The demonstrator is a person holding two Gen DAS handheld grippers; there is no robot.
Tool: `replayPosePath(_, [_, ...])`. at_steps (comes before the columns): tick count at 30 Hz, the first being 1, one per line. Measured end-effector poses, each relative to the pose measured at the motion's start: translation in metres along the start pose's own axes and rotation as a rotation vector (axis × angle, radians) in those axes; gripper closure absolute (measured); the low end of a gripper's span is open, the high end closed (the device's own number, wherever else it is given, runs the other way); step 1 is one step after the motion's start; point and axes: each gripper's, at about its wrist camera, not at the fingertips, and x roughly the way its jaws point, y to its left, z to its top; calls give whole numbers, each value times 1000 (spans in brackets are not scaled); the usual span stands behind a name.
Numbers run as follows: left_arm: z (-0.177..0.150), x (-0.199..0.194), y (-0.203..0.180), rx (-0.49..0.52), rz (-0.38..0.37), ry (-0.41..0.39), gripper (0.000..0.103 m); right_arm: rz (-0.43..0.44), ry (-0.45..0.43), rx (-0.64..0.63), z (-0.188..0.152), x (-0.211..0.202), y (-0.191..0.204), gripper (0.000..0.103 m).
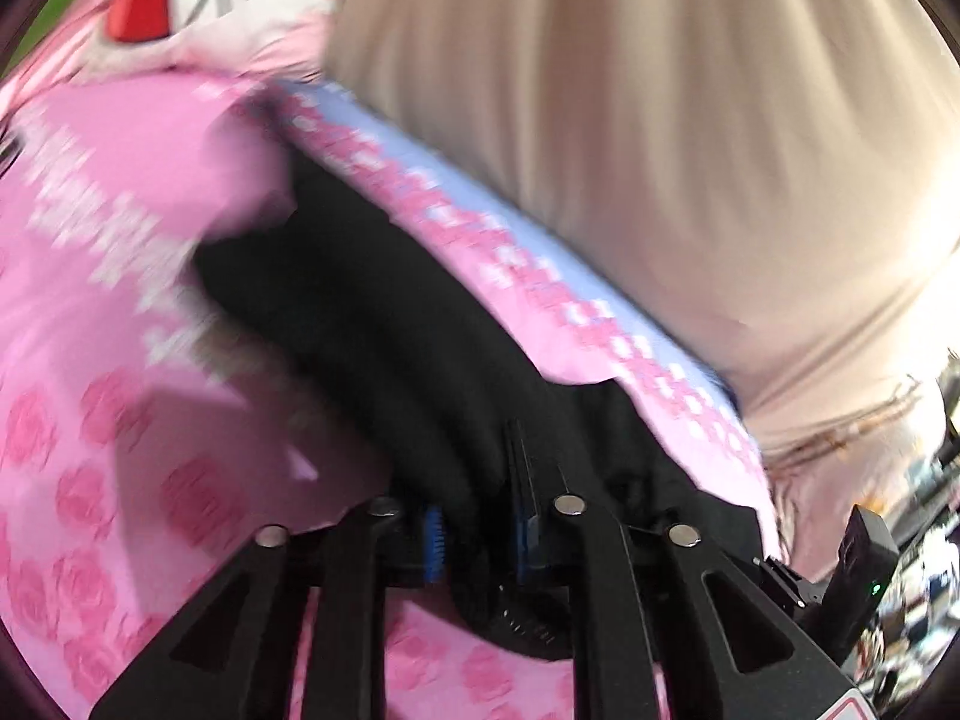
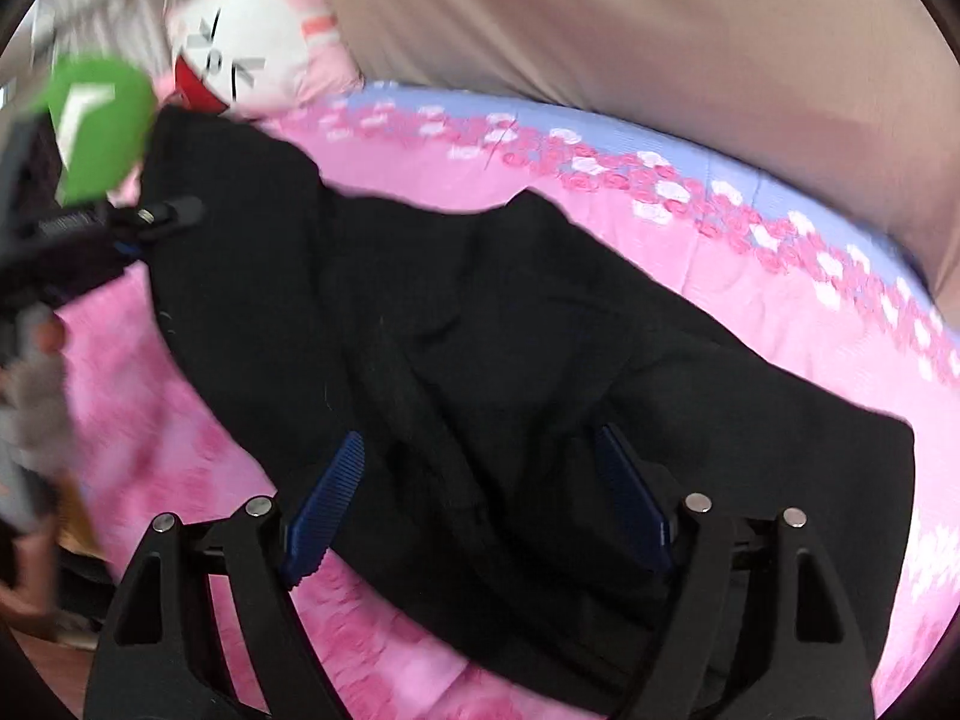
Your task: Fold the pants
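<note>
- The surface is a bed covered by a pink bedspread [image 2: 252, 432] printed with darker pink roses; a lilac band with pink and white flowers [image 2: 606, 174] runs along its far edge, from about 10 to 3 o'clock in the right wrist view.
- Behind the bed hangs a beige curtain or fabric wall [image 2: 630, 24], filling 12 to 3 o'clock in both views.
- One white cat plush pillow [image 2: 258, 48] with a red bow sits at 11 o'clock on the bed; the black marks on it are whiskers, no readable writing.
- One pair of black pants [image 2: 510, 324] lies spread across the bedspread, running from 10 o'clock down to 5 o'clock in the right wrist view.
- Left tongs [image 1: 480, 534]: the blue pads stand close together with a bunch of black pants cloth pinched between them. In the right wrist view they appear at 9 o'clock [image 2: 153, 219] at the pants' far end, under a green marker with a white stripe [image 2: 99, 126].
- Right tongs [image 2: 480, 498]: spread wide, the blue pads [image 2: 324, 510] apart with pants cloth lying between them, nothing clamped.
- Both views are motion-blurred.
</note>
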Motion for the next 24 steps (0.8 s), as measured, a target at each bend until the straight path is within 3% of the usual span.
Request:
replayPosePath(1, [-4,0,7,-32,-2,12,76,-42,2,-10,2,9,1,53])
replayPosePath(2, [-9,0,13,-67,-15,25,73,-51,-2,3,4,11,0,83])
replayPosePath(3, [-11,0,22,-113,-33,35,67,-3,-13,51,8,9,-9,96])
replayPosePath(4, [-12,-2,27,-138,-39,34,62,43,-55,139,13,-3,-26,96])
replayPosePath(6, [-10,-10,39,-186,-51,7,60,44,-147,233,16,-36,-54,97])
replayPosePath(9, [-5,-19,50,-239,-116,-8,53,35,-322,445,1,-114,-134,97])
replayPosePath(12, [-3,-17,57,-253,-93,-12,50,-104,-469,647,-45,-193,-217,97])
replayPosePath(17, [-4,-13,66,-282,-80,-13,45,-441,-537,892,-131,-278,-304,97])
replayPosePath(20, [-2,-12,62,-267,-71,-13,45,-500,-538,916,-136,-287,-312,97])
replayPosePath(22, [-1,-11,59,-262,-69,-15,44,-459,-547,830,-113,-276,-291,97])
replayPosePath(24, [-1,-13,57,-263,-69,-22,43,-362,-505,667,-71,-246,-247,97])
